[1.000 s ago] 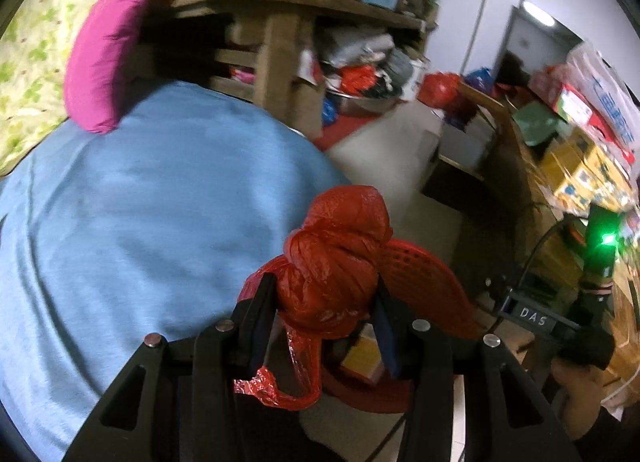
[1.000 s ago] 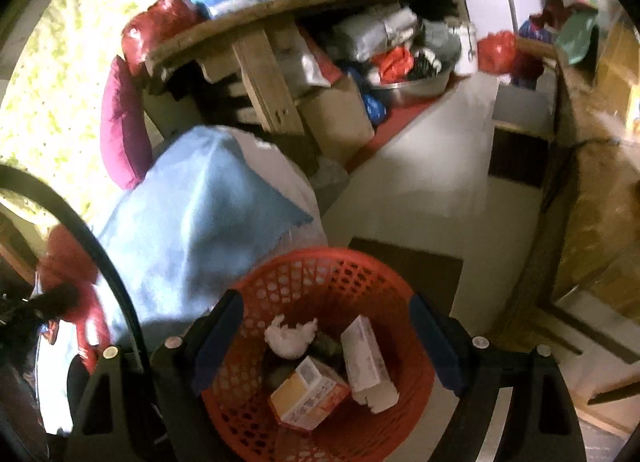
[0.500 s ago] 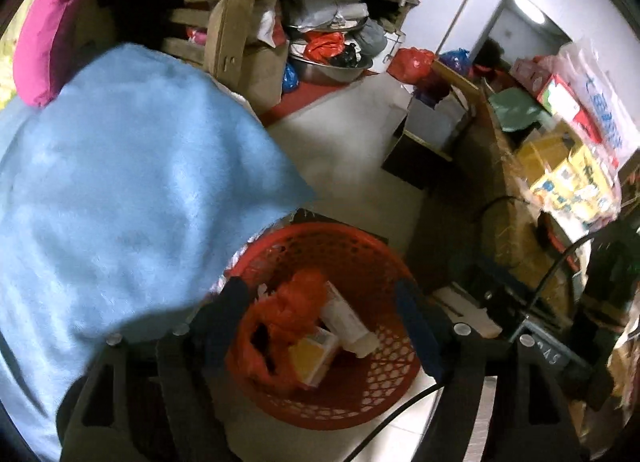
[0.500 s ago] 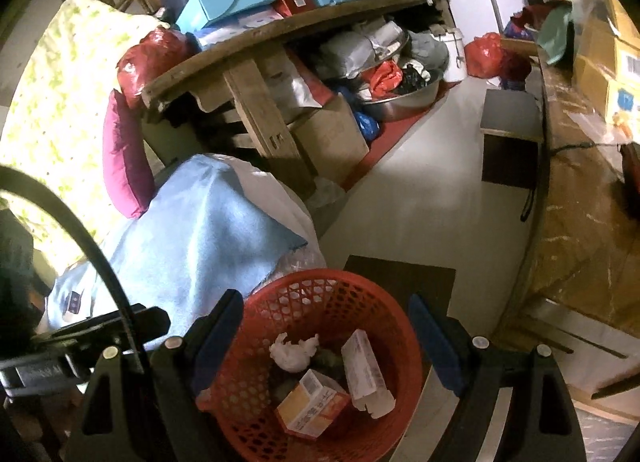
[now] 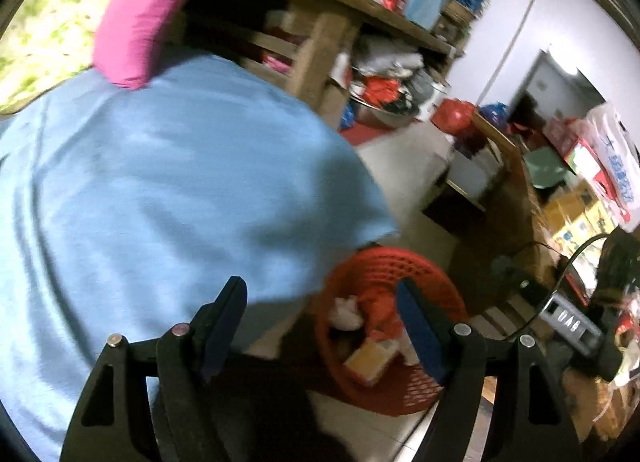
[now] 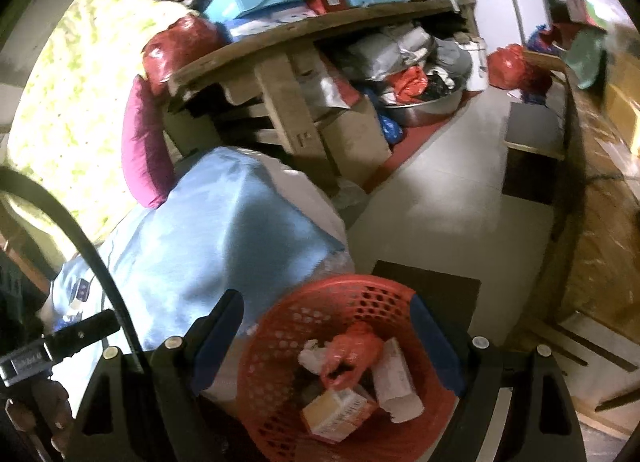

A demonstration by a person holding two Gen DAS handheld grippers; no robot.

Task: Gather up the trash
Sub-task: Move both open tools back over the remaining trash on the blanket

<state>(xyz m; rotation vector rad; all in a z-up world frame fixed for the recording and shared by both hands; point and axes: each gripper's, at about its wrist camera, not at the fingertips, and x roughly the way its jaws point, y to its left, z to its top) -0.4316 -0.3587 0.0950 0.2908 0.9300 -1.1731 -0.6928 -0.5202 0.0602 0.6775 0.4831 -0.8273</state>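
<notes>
My left gripper (image 5: 320,318) is spread wide and empty; so is my right gripper (image 6: 326,338) over the basket (image 6: 280,326). The red bag (image 6: 350,354) lies inside with boxes and tissue. I see no more trash outside it, so I judge collection nearly done.

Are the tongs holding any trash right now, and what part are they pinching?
No. Both the left tongs and the right tongs are open and empty. The red plastic bag lies loose in the red basket.
</notes>
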